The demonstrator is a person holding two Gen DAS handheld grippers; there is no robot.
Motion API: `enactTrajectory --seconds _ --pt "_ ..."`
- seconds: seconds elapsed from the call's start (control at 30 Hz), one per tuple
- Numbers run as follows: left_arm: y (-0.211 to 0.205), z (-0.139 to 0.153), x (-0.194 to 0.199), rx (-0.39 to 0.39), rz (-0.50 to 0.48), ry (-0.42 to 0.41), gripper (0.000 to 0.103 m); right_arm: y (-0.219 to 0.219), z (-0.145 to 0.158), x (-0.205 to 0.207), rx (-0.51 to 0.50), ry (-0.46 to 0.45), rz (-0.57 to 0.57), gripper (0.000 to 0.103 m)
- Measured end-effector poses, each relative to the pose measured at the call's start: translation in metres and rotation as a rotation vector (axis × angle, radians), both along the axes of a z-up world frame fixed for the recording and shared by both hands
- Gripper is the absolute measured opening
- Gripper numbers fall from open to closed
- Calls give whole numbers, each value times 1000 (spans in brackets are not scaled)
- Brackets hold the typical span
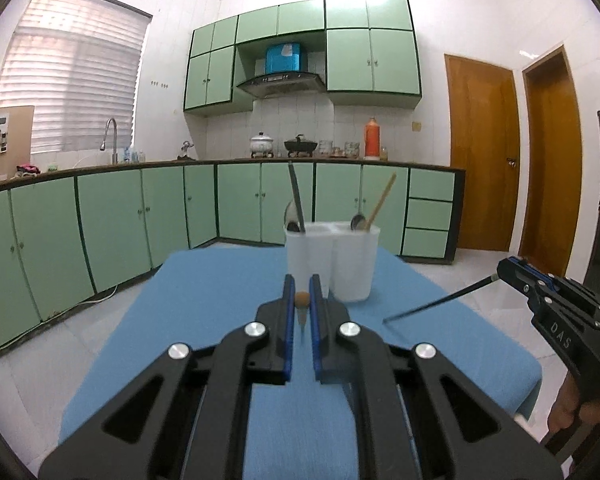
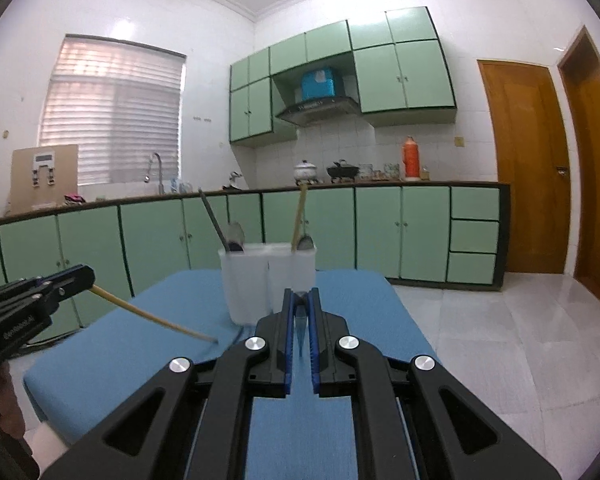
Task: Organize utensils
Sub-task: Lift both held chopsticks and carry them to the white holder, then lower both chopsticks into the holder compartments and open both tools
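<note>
A white divided utensil holder (image 1: pixel 332 260) stands on the blue table (image 1: pixel 204 304); it also shows in the right wrist view (image 2: pixel 266 280). It holds a dark chopstick (image 1: pixel 296 196), a wooden chopstick (image 1: pixel 382 200) and two spoons. My left gripper (image 1: pixel 301 300) is shut on a wooden chopstick (image 2: pixel 152 316), held above the table left of the holder. My right gripper (image 2: pixel 301 300) is shut on a dark chopstick (image 1: pixel 436 300), held above the table right of the holder.
Green kitchen cabinets (image 1: pixel 112 220) and a counter run along the back and left walls. Two wooden doors (image 1: pixel 484 156) stand at the right. White tiled floor (image 2: pixel 500 340) surrounds the table.
</note>
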State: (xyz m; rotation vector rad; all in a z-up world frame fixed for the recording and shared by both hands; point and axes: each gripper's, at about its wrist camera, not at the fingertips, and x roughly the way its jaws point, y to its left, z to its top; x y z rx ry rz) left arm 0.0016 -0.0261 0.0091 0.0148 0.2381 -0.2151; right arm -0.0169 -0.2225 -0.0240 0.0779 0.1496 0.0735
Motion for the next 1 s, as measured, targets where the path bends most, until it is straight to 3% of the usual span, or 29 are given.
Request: enactTrajectory --seconds 0.23,0.6,1.0 --pt "0 33 17 -5 -36 -7 6 -11 46 26 53 32 89 7" --pt "3 75 44 -11 -99 42 6 -13 87 56 60 91 173 7" --pt "17 110 72 -37 -178 164 6 -15 125 72 42 37 187 7"
